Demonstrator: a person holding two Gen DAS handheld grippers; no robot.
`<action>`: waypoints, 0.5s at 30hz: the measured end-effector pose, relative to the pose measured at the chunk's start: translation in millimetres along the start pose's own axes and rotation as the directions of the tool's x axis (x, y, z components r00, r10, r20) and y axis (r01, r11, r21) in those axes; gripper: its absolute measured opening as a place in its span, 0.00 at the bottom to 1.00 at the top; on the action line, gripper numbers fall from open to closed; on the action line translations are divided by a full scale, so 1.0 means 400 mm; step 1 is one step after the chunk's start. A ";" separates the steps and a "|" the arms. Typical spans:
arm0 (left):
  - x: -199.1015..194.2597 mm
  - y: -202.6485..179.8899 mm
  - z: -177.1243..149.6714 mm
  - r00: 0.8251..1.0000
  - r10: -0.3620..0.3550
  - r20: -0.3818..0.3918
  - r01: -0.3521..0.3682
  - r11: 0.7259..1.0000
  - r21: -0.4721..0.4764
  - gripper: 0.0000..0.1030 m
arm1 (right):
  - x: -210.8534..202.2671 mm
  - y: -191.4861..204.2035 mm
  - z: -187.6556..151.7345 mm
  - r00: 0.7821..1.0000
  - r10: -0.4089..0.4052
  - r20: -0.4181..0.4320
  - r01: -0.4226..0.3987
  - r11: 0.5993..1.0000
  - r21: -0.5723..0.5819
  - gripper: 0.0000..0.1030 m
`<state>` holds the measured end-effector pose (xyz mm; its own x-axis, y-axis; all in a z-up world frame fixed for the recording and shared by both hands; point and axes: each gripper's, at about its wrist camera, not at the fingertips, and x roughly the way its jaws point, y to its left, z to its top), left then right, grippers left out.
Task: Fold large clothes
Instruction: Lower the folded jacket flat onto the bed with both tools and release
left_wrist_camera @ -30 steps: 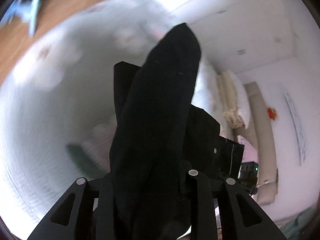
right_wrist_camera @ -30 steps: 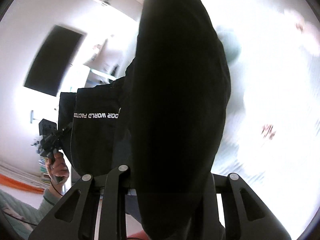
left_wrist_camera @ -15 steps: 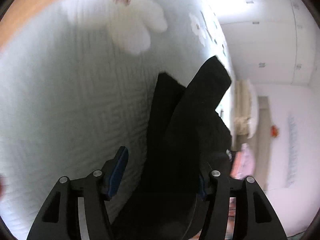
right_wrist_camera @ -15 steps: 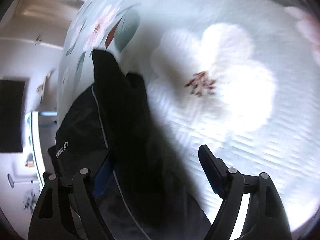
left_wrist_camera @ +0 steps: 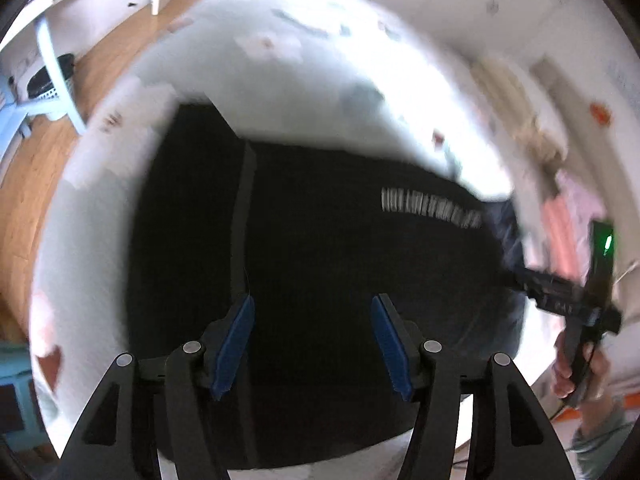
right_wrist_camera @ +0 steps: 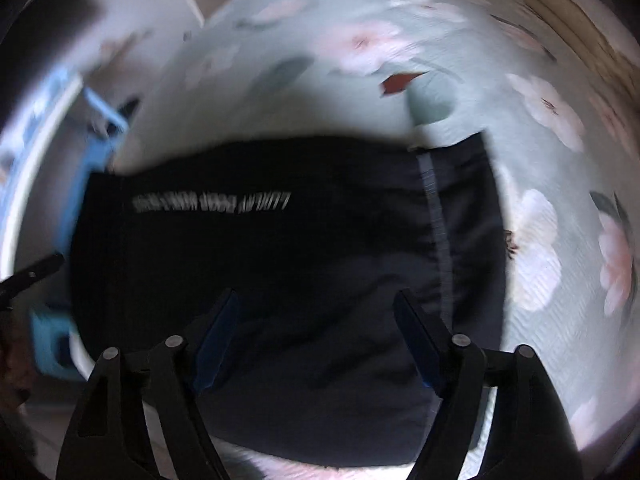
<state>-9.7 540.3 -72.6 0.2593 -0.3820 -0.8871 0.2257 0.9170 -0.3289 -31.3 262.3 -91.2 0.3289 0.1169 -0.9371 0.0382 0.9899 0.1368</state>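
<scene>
A black garment (left_wrist_camera: 320,260) with white lettering and a pale side stripe lies folded flat on the floral bedspread (left_wrist_camera: 260,92); it also shows in the right wrist view (right_wrist_camera: 280,260). My left gripper (left_wrist_camera: 312,304) is open and empty above the garment's near part. My right gripper (right_wrist_camera: 316,300) is open and empty above the same garment. In the left wrist view the right gripper (left_wrist_camera: 560,292) shows at the garment's right edge, held in a hand. Both views are motion-blurred.
The bedspread (right_wrist_camera: 540,200) is pale green with pink and white flowers. A light blue chair (left_wrist_camera: 52,80) and a dark basket stand on the wooden floor (left_wrist_camera: 36,168) to the left. Pillows and pink cloth (left_wrist_camera: 568,216) lie at the right.
Both grippers have let go of the black garment and pulled back. The garment, held up a second ago, now lies flat on the bed.
</scene>
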 end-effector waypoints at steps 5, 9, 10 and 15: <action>0.091 0.031 -0.072 0.993 0.079 0.088 -0.077 0.997 -0.033 0.62 | 0.145 0.007 -0.027 0.996 -0.052 -0.066 0.052 0.999 -0.004 0.86; 0.074 0.012 -0.053 0.992 0.104 0.077 -0.096 0.991 -0.097 0.62 | 0.140 -0.001 -0.030 0.997 -0.037 -0.062 0.037 0.999 0.007 0.88; 0.057 0.000 -0.050 0.990 0.122 0.069 -0.115 0.989 -0.095 0.62 | 0.134 -0.003 -0.031 0.998 -0.033 -0.061 0.033 0.999 0.005 0.88; -0.082 -0.097 -0.076 0.981 0.142 0.135 -0.138 0.990 -0.042 0.60 | 0.009 -0.027 -0.060 0.999 0.038 -0.031 -0.036 0.998 0.041 0.86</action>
<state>-55.7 520.8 -40.6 0.4129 -0.2598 -0.8729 0.1481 0.9649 -0.2171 -53.3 254.1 -103.7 0.3005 0.1566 -0.9408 0.0648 0.9808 0.1839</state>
